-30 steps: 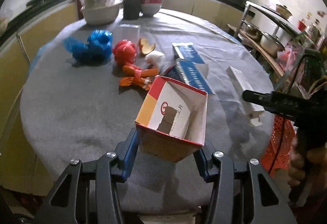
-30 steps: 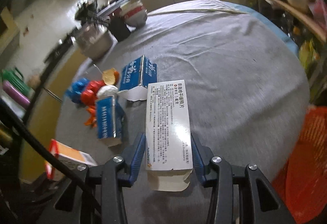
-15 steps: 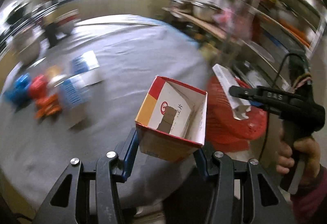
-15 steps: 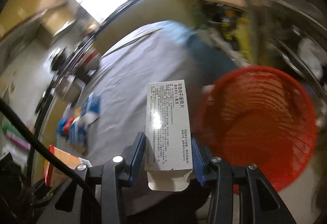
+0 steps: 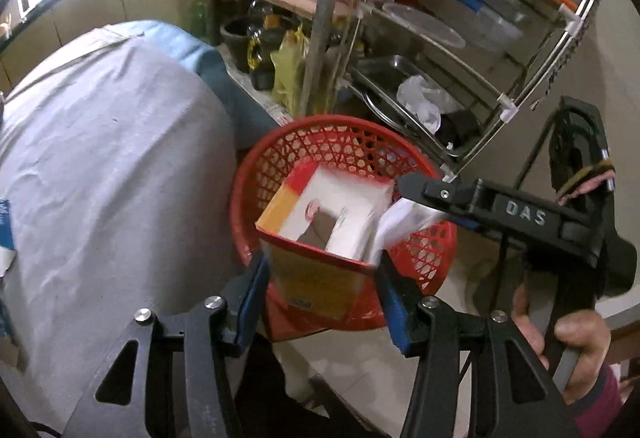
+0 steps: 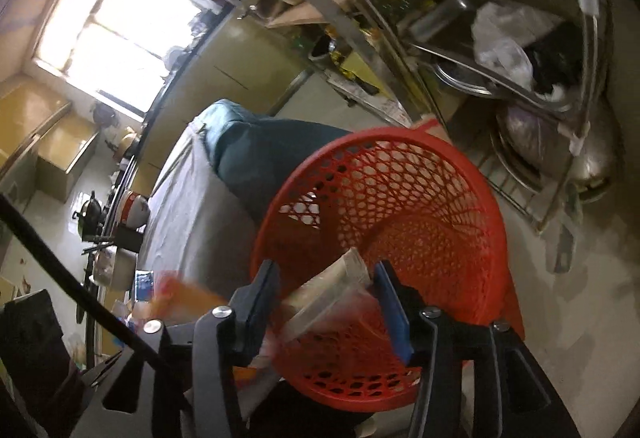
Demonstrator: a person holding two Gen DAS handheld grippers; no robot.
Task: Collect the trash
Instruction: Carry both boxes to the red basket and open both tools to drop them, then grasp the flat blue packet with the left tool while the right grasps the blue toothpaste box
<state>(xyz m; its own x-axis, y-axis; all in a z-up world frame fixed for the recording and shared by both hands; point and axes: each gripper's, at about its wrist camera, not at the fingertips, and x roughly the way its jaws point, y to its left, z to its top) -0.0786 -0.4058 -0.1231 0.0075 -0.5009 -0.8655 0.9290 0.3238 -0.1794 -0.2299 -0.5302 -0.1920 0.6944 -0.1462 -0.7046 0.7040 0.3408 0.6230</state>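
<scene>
My left gripper (image 5: 322,294) holds or has just loosened on an open red-and-yellow carton (image 5: 320,234) over the red mesh basket (image 5: 320,142); the carton is blurred and still between the jaws. My right gripper (image 6: 326,302) has its jaws spread over the same basket (image 6: 404,198), with the white medicine box (image 6: 324,302) blurred and tilted between them, loose from the right pad. In the left wrist view the right gripper (image 5: 404,214) hangs over the basket's right rim with the white box (image 5: 400,222) blurred under it.
The round table with grey cloth (image 5: 112,166) lies left of the basket. A metal rack (image 5: 420,50) with pans, trays and bags stands behind it. Bowls and a pot (image 6: 128,214) sit at the table's far side.
Both grippers swung right from the table to above the red basket. The right jaws have opened and the white box has tipped loose. The carton has blurred and slipped lower.
</scene>
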